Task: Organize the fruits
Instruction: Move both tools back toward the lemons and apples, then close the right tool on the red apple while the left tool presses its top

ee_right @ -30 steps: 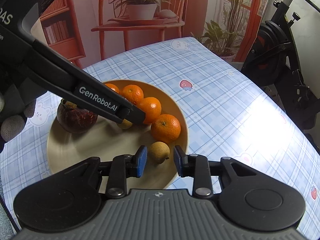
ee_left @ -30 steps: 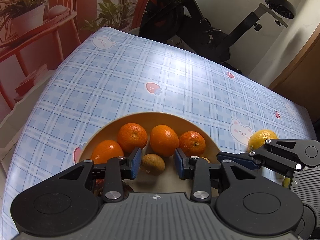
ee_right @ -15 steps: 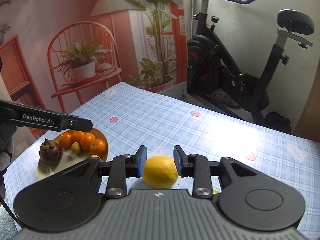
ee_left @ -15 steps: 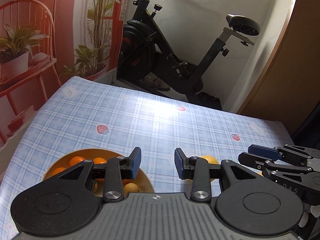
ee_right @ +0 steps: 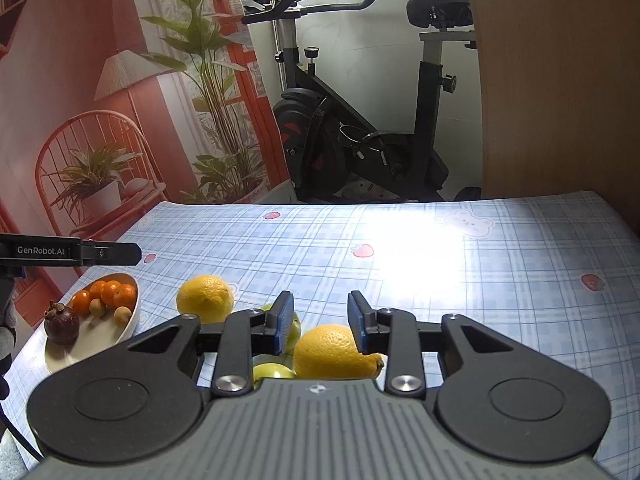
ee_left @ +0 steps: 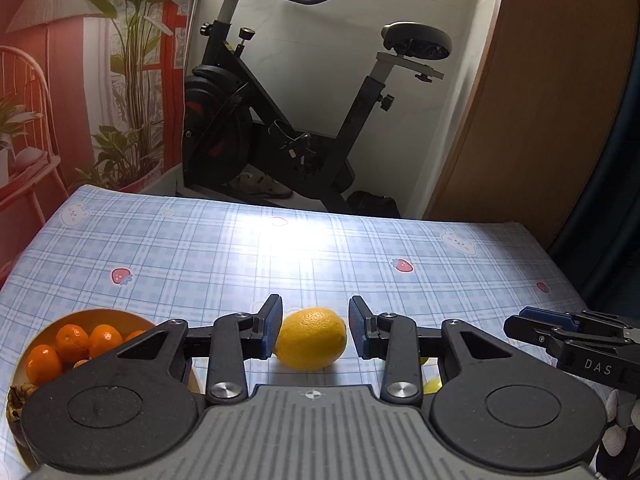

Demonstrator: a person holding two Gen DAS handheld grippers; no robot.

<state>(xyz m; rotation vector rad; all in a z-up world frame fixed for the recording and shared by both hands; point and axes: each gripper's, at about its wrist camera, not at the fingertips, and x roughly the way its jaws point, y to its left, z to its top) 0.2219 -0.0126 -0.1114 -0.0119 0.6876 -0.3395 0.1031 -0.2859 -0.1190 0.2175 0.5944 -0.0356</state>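
Hovering level, both claws (ee_left: 315, 332) (ee_right: 320, 322) parted, lemons (ee_left: 311, 338) between

Bowl (ee_right: 132, 316) left of lemons (ee_right: 205, 298), apples (ee_right: 294, 330) between them.

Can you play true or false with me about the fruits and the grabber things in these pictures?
1. The left gripper is open around a lemon. True.
2. The bowl holds bananas. False: it holds small oranges and a dark mangosteen.
3. The right gripper squeezes a fruit tight. False: its jaws stand open, with a second lemon on the table below them.
4. Green apples lie beside that second lemon. True.
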